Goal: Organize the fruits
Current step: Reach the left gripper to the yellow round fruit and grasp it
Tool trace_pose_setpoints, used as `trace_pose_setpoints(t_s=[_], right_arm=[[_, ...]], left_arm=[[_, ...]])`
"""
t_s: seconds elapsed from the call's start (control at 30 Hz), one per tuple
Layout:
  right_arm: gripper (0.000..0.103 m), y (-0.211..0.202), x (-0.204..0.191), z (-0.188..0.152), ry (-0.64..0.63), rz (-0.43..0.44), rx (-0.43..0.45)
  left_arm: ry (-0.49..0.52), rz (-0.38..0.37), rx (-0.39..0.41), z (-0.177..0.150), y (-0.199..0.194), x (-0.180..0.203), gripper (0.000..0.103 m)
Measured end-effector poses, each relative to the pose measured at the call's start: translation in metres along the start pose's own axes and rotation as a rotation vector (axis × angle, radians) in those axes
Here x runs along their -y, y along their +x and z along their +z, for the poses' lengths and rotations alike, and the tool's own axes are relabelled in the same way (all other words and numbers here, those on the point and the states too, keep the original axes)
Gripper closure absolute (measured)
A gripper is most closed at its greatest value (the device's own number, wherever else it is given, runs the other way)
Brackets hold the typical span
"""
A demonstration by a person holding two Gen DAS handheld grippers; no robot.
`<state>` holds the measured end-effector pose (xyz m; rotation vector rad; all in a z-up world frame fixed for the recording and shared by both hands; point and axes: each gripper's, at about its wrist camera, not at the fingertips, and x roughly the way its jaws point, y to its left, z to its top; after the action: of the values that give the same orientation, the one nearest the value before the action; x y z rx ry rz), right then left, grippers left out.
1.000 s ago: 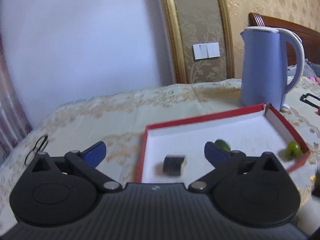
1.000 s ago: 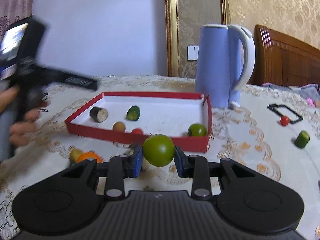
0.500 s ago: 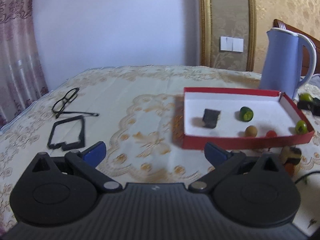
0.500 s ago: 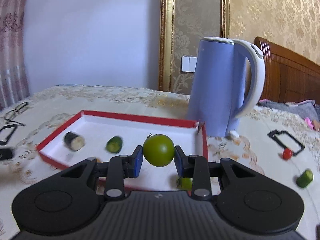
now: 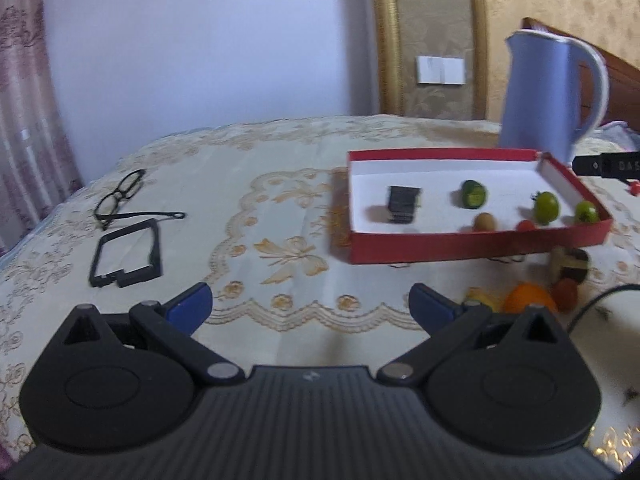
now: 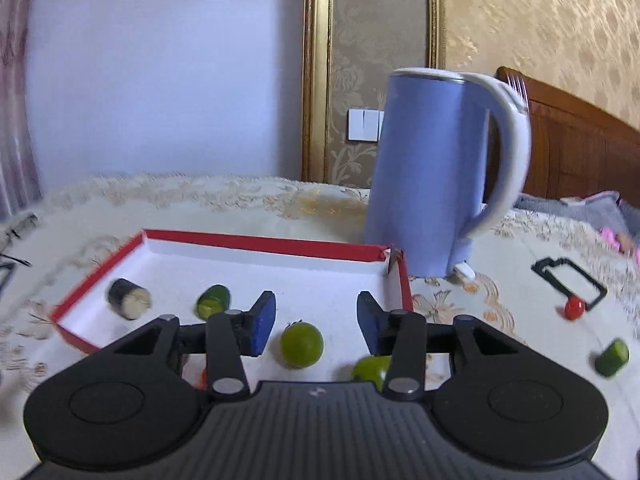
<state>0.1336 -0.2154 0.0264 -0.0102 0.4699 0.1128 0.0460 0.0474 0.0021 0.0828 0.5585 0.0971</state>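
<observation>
A red box (image 6: pixel 264 242) with a white floor holds several fruits. My right gripper (image 6: pixel 316 320) is open above it, and a green tomato (image 6: pixel 301 344) lies on the box floor below the blue pads. A second green fruit (image 6: pixel 370 370) sits by the right finger. A dark cylinder piece (image 6: pixel 128 298) and a cucumber piece (image 6: pixel 213 300) lie further left. My left gripper (image 5: pixel 310 306) is open and empty over the tablecloth, short of the box (image 5: pixel 476 246). An orange (image 5: pixel 528 300) and small fruits lie outside the box front.
A blue kettle (image 6: pixel 432 184) stands behind the box's right corner. A red cherry tomato (image 6: pixel 575 308), a cucumber piece (image 6: pixel 611 357) and a black frame (image 6: pixel 568 280) lie to the right. Glasses (image 5: pixel 120 196) and another black frame (image 5: pixel 128 254) lie at the left.
My right gripper has opened and let go of the green tomato, which now lies in the box. My left gripper has shifted a little closer to the box.
</observation>
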Motion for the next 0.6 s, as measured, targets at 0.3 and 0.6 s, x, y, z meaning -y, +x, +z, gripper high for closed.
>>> trace_pose_setpoints(t_s=[0.3,0.6], right_arm=[[0.052,-0.052,0.012,-0.036,0.058,0.034,0.005],[0.046,-0.069,0.014,-0.053,0.087,0.061,0.009]], left_arm=[[0.091,-0.075,0.003,-0.007,0.001,0.035,0.000],[0.170,-0.076,-0.012,-0.011,0.012,0.059,0.000]])
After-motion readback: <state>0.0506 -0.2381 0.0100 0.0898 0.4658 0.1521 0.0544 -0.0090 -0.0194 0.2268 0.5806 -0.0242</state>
